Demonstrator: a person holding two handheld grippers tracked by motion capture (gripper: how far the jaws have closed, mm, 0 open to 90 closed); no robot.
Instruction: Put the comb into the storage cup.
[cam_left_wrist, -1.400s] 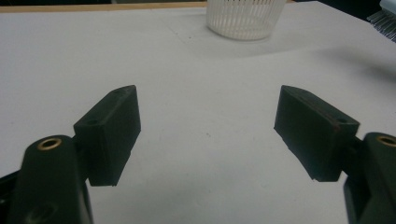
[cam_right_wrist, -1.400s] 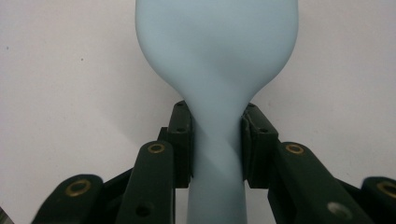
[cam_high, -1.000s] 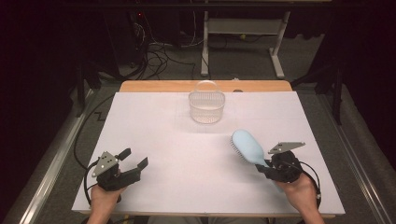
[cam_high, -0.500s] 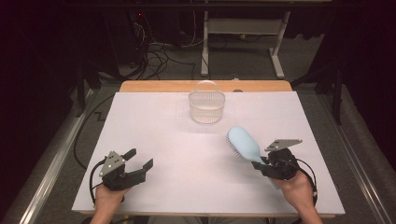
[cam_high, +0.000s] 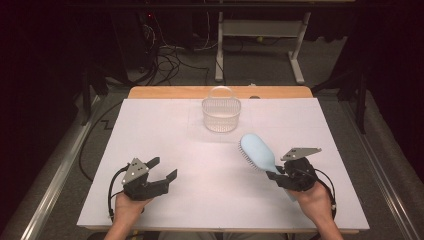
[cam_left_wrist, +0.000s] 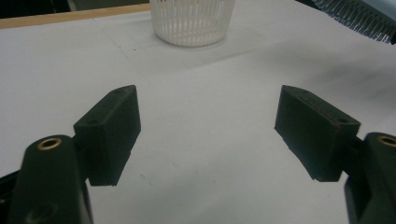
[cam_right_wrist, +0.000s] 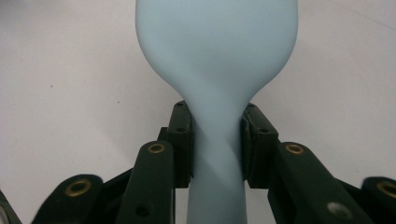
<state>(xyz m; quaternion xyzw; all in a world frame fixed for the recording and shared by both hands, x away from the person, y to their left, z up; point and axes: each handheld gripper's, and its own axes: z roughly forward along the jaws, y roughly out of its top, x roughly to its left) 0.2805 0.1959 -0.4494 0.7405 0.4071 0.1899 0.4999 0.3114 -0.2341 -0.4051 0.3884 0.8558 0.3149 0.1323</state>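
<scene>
The white slatted basket (cam_high: 221, 114) sits at the table's far edge, nothing visible inside. Right gripper (cam_high: 276, 176) clamps the pale blue hairbrush (cam_high: 257, 151) by its handle; left gripper (cam_high: 164, 169) gapes wide, holding nothing.

You have one hairbrush (cam_high: 256, 152), clamped between your right jaws. One basket (cam_high: 221, 114) ahead of them. Two grippers.

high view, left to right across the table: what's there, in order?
left gripper, jaws open and holding nothing → white slatted basket near the far edge → light blue hairbrush → right gripper, shut on the brush's handle.
</scene>
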